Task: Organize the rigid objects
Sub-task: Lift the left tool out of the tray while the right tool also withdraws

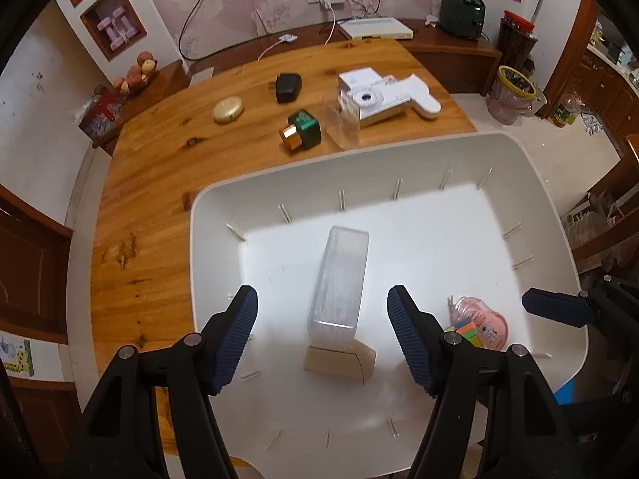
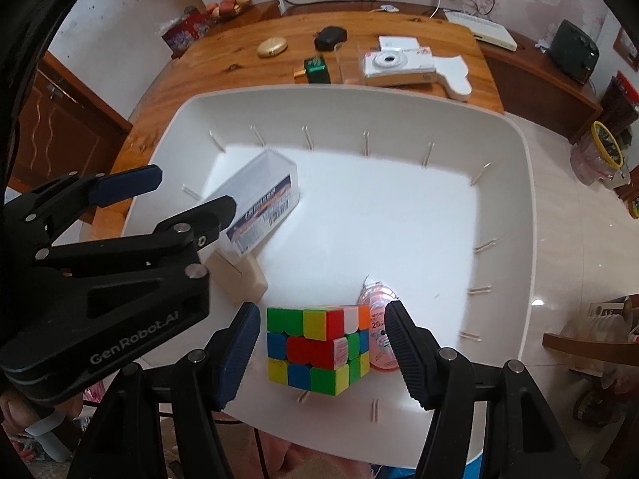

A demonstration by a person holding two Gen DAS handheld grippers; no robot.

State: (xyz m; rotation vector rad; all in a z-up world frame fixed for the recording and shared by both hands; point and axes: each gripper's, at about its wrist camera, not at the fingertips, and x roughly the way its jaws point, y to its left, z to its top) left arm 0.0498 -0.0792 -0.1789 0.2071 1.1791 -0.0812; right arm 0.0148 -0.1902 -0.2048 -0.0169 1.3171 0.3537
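A white bin [image 1: 223,215] [image 2: 499,183] sits on the wooden table [image 1: 159,167]. In it lie a clear plastic box [image 1: 339,275] [image 2: 263,195] resting on a beige block [image 1: 339,361] [image 2: 243,275], a Rubik's cube [image 2: 319,345] [image 1: 463,329] and a pink round item [image 1: 485,319] [image 2: 379,319]. My left gripper [image 1: 322,335] is open above the clear box; it also shows in the right wrist view [image 2: 191,189]. My right gripper [image 2: 321,353] is open with the cube between its jaws.
On the table beyond the bin lie a gold compact [image 1: 227,109], a black charger [image 1: 288,87], a green bottle with gold cap [image 1: 303,129], a clear case [image 1: 343,123] and a white camera on white boxes [image 1: 379,97].
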